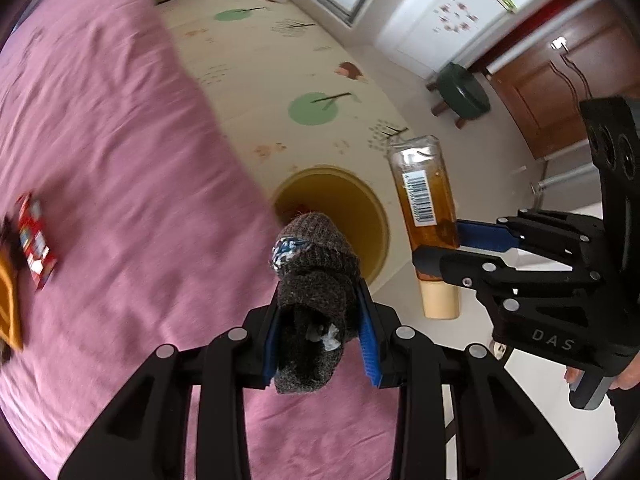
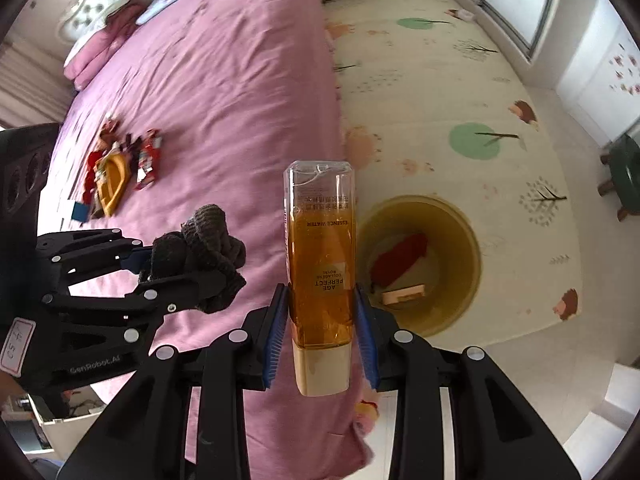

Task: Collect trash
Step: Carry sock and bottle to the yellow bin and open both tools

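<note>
My left gripper (image 1: 320,320) is shut on a rolled dark grey sock (image 1: 316,288), held over the edge of the pink bed just before the yellow bin (image 1: 376,216). It also shows in the right wrist view (image 2: 160,268), with the sock (image 2: 208,248). My right gripper (image 2: 320,320) is shut on an amber bottle (image 2: 320,248) with a cream cap, held beside the yellow bin (image 2: 464,240) on the floor. In the left wrist view the right gripper (image 1: 444,248) and the bottle (image 1: 428,200) are to the right of the bin. The bin holds a red item (image 2: 400,260) and a small box (image 2: 404,294).
A pile of wrappers and a yellow item (image 2: 116,168) lies on the pink bed (image 2: 220,80); a red packet (image 1: 36,240) shows at left. A patterned play mat (image 2: 440,100) covers the floor. A green stool (image 1: 460,92) stands by a wooden door.
</note>
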Demonstrator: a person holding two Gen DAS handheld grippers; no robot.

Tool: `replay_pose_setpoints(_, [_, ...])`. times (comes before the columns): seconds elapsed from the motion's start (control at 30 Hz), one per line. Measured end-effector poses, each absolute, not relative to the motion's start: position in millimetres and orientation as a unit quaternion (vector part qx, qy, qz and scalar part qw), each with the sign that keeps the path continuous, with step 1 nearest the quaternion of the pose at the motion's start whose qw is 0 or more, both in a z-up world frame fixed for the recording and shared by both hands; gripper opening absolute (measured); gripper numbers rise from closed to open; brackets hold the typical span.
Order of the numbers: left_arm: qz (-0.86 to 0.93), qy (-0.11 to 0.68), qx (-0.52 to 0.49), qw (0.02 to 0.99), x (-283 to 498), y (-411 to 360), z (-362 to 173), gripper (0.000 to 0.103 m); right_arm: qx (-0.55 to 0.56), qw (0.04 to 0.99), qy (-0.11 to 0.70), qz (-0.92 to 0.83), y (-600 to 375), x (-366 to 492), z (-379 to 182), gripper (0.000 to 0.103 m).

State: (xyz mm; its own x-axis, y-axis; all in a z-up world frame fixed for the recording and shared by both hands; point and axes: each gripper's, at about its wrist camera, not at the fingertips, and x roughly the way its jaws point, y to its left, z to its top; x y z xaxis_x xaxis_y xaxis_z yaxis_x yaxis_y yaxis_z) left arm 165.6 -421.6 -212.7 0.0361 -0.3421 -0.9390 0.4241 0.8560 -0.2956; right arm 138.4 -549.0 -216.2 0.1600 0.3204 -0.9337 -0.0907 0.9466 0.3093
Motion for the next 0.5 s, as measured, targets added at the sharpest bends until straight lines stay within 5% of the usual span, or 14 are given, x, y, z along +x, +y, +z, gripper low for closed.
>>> replay_pose_setpoints(0.3, [-0.317,0.634,0.059,0.703,174.1,-480.7,-212.1,0.038,0.103,0.768,0.624,0.100,-606.3,137.0,-217.4,0.032])
replay_pose_setpoints(0.4, [-0.311,0.624,0.085,0.711,179.4,-494.7,-208.7,0.073,0.106,0.778,0.615,0.069,-627.4,139.0,-215.6,0.048])
replay_pose_setpoints(0.5, [-0.307,0.614,0.099,0.720,184.6,-500.0,-204.2,0.077,0.119,0.783,0.609,0.051,-645.6,140.9,-213.7,0.049])
